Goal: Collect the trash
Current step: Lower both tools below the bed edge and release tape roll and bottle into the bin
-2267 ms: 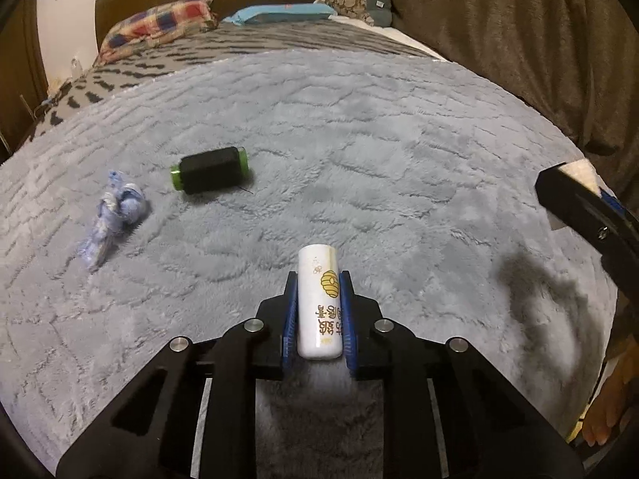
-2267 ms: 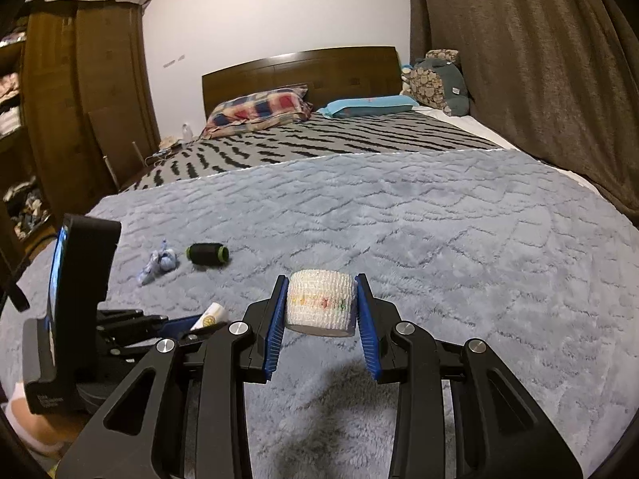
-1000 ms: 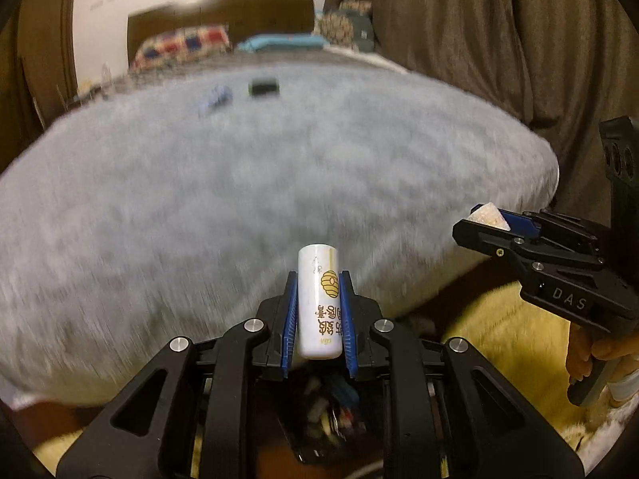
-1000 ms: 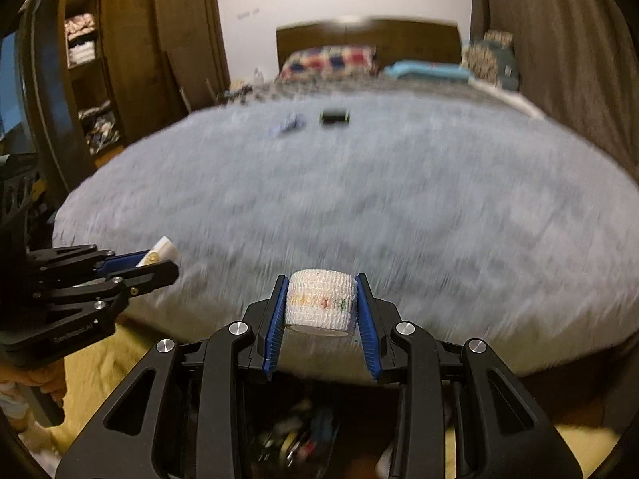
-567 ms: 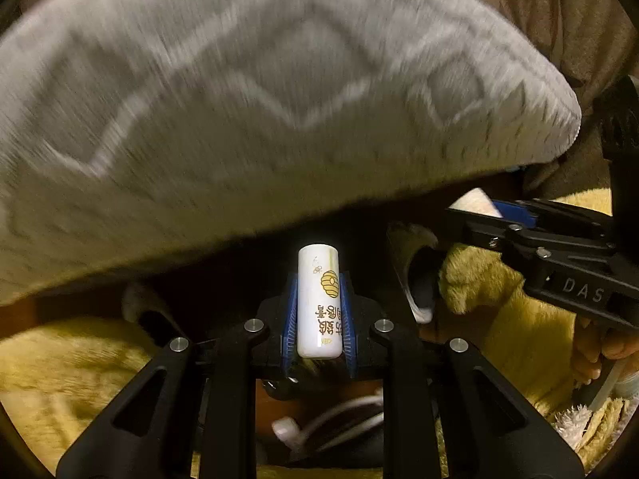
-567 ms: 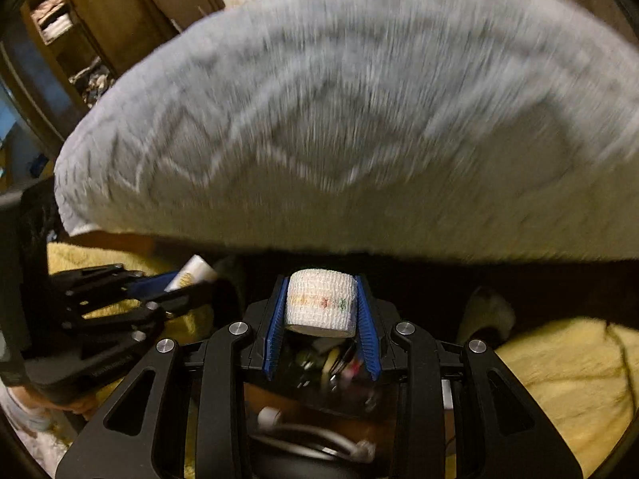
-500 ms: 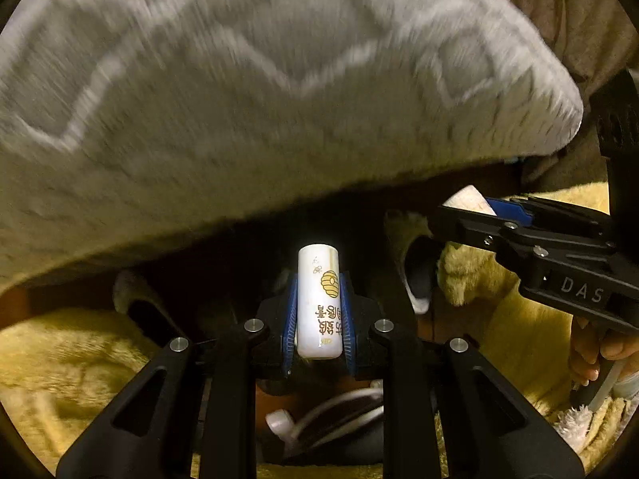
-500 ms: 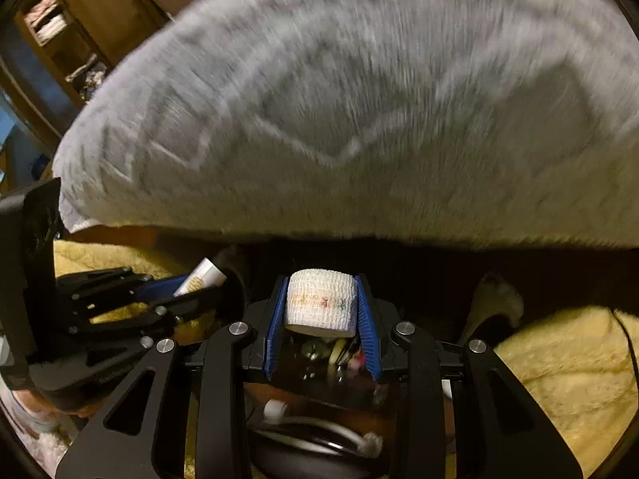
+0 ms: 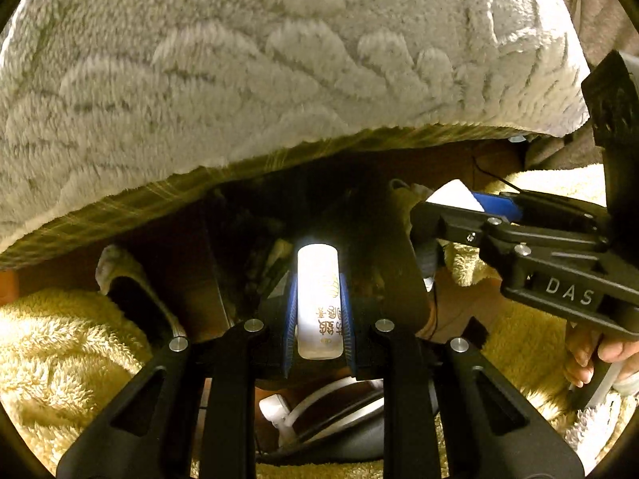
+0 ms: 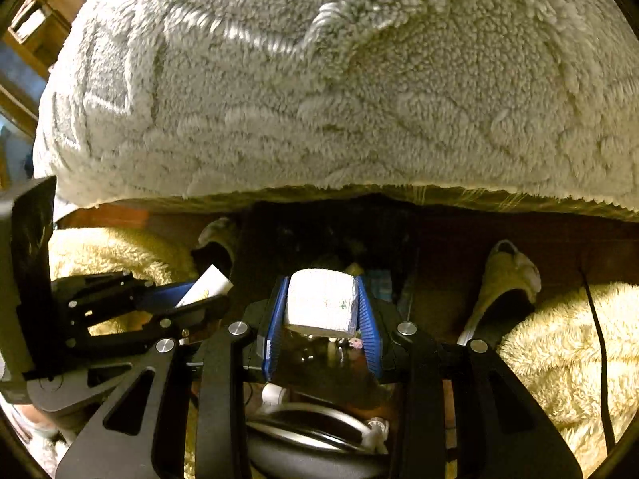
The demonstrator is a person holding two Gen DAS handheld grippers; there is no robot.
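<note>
Both claws point down at the dark bin (image 9: 247,247). Left claw (image 9: 318,315) grips a white tube (image 9: 318,299), long end forward. Right claw (image 10: 321,311) grips a tape roll (image 10: 321,301), just over the bin.

Blanket (image 9: 279,60) edge overhangs above; slipper (image 10: 503,283) right on floor, rug (image 10: 559,343) beside; tube (image 9: 318,299) left of roll (image 10: 321,299).

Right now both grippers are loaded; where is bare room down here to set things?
Bare: rug left of the left slipper, and right of the right slipper. Crowded: the bin between them, cables in front.
</note>
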